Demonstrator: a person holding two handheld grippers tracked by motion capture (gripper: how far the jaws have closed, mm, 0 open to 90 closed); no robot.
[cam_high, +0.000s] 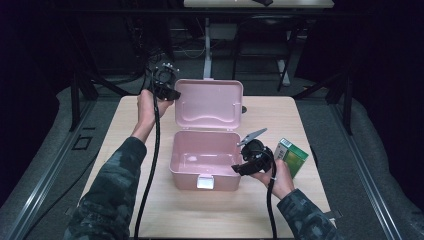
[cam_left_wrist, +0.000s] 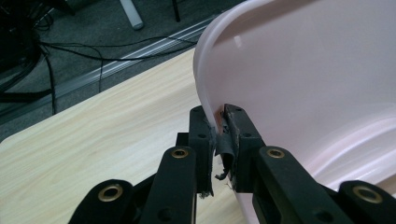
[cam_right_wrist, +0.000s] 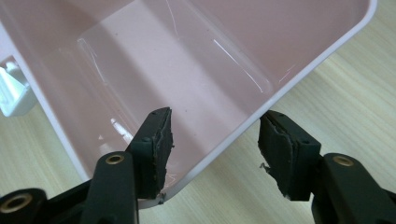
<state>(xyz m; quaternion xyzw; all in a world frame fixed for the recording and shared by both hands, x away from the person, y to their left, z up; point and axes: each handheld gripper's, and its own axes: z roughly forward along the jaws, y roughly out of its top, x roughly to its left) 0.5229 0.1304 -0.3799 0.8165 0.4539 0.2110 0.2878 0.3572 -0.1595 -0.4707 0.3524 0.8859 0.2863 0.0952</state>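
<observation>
On the wooden desk sits a pink plastic box, its body near the middle and its lid swung up and standing behind it. The left gripper is clenched on the lid's left edge; in the left gripper view the thin pink rim runs straight down between the two black pads, which pinch it tight. The right gripper is released: its jaws stand apart, one inside the box's right wall and one outside, straddling the rim without pressing on it.

What I'd worry about is the lid. The hold is on a narrow edge near a corner, so I'd guess a sideways pull could twist the hinge or let the rim slide out of the pads, and the lid could then drop shut. If it does, the right gripper's inner jaw is sitting inside the box, right where the lid would land. The body itself is light and not yet gripped, so tugging the lid may drag or tip the whole box across the desk.

Just beside the right hand stands a small green carton, near the box's right side but apart from it. A sweep of that hand outward would probably knock it over. The cable from the left gripper trails down across the desk's left part, well clear of the box.
</observation>
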